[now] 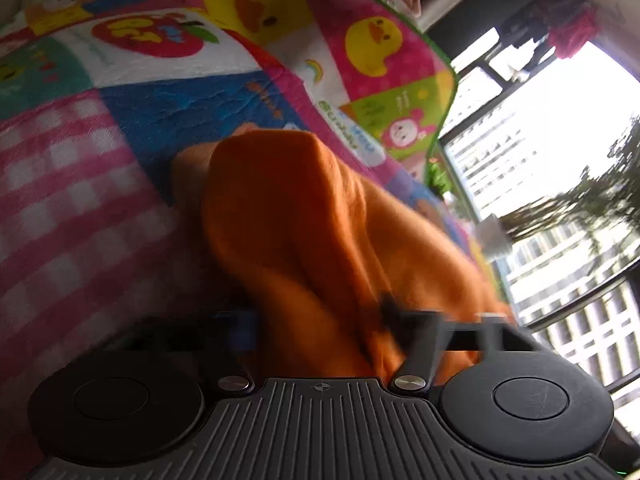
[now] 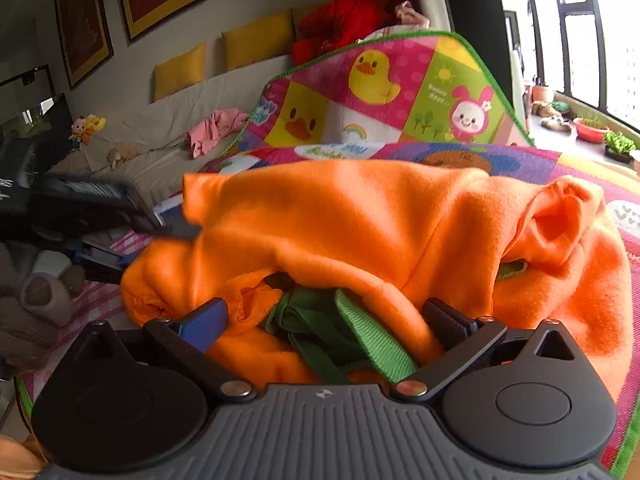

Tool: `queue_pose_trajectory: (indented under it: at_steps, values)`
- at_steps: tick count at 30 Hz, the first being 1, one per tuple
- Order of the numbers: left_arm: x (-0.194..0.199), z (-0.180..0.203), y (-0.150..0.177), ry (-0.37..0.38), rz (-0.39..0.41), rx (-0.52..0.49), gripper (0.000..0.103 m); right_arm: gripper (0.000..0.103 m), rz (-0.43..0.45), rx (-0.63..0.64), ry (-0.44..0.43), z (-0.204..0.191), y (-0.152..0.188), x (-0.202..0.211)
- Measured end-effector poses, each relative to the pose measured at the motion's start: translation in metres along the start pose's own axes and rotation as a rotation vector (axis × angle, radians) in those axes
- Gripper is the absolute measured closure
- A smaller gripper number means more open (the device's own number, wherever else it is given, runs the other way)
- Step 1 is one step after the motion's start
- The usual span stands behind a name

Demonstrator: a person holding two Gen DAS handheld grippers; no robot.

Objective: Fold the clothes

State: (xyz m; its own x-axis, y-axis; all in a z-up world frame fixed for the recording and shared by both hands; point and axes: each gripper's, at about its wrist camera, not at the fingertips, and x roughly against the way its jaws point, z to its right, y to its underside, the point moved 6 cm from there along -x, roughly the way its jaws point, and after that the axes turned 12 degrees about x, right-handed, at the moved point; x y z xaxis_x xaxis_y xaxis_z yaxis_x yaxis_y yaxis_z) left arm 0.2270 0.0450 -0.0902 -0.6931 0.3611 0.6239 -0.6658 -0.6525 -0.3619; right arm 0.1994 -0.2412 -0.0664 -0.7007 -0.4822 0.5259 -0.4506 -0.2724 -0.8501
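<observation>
Two tongs work the orange fleece garment (image 2: 352,216) on the play mat (image 2: 400,80): left tongs (image 2: 160,244) pinch its nine-o'clock edge, right tongs (image 2: 324,320) sit open around bunched cloth, likely to fold it.

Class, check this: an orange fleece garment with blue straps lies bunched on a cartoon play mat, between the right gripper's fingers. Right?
Not quite: the straps are green, as the right wrist view shows. The orange garment does lie bunched on the mat, between the right gripper's fingers.
</observation>
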Motion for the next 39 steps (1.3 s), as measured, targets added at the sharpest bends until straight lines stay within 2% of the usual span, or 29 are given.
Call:
queue_pose_trajectory:
  at_steps: [3,7,10,13,15,17,19,20,21,22,23,25,26,28,29,30,31,33,35,39]
  values:
    - [0.003,0.009,0.004,-0.026,0.021,-0.086,0.074,0.000,0.052,0.100,0.073,-0.010,-0.004,0.015]
    - [0.012,0.020,0.009,-0.029,0.045,-0.168,0.078,0.000,0.135,0.323,0.178,-0.043,-0.015,0.029]
    - [0.016,0.022,0.009,-0.018,0.038,-0.170,0.082,0.000,0.169,0.428,0.164,-0.070,-0.025,0.029]
    - [0.022,0.023,0.010,0.014,0.018,-0.161,0.084,0.001,0.152,0.501,0.105,-0.094,-0.028,0.016]
    - [0.026,0.024,0.009,0.065,-0.020,-0.129,0.084,0.003,0.129,0.565,0.085,-0.108,-0.024,0.002]
    - [0.030,0.028,0.007,0.104,-0.047,-0.116,0.084,0.004,0.108,0.622,0.077,-0.121,-0.020,-0.011]
    - [0.033,0.034,0.007,0.124,-0.055,-0.130,0.086,0.004,0.101,0.675,0.105,-0.132,-0.019,-0.023]
    - [0.034,0.039,0.008,0.135,-0.059,-0.136,0.086,0.005,0.100,0.696,0.129,-0.137,-0.020,-0.028]
    - [0.036,0.043,0.008,0.145,-0.063,-0.142,0.086,0.011,0.097,0.708,0.161,-0.140,-0.022,-0.034]
    - [0.037,0.048,0.010,0.156,-0.064,-0.154,0.086,0.023,0.089,0.708,0.188,-0.141,-0.024,-0.039]
    - [0.039,0.053,0.011,0.168,-0.066,-0.165,0.086,0.030,0.075,0.684,0.203,-0.138,-0.026,-0.044]
    - [0.043,0.062,0.013,0.186,-0.059,-0.185,0.086,0.064,0.047,0.588,0.207,-0.127,-0.032,-0.050]
    - [0.048,0.065,0.011,0.196,-0.046,-0.191,0.085,0.067,0.040,0.514,0.192,-0.118,-0.036,-0.048]
    - [0.057,0.070,0.007,0.222,-0.019,-0.198,0.075,0.070,0.050,0.359,0.135,-0.097,-0.043,-0.038]
    - [0.063,0.071,0.003,0.236,-0.001,-0.199,0.075,0.071,0.058,0.277,0.106,-0.085,-0.046,-0.030]
    - [0.069,0.072,-0.001,0.243,0.025,-0.202,0.070,0.071,0.067,0.188,0.080,-0.071,-0.049,-0.023]
    - [0.075,0.073,-0.005,0.252,0.052,-0.201,0.058,0.072,0.077,0.096,0.057,-0.056,-0.051,-0.015]
    - [0.082,0.077,-0.011,0.272,0.088,-0.201,0.049,0.072,0.104,-0.098,0.013,-0.022,-0.051,0.001]
    - [0.086,0.082,-0.016,0.293,0.109,-0.202,0.044,0.072,0.137,-0.282,-0.026,0.014,-0.044,0.015]
    - [0.071,0.097,-0.005,0.294,0.085,-0.252,0.028,0.072,0.168,-0.614,-0.104,0.079,-0.013,0.031]
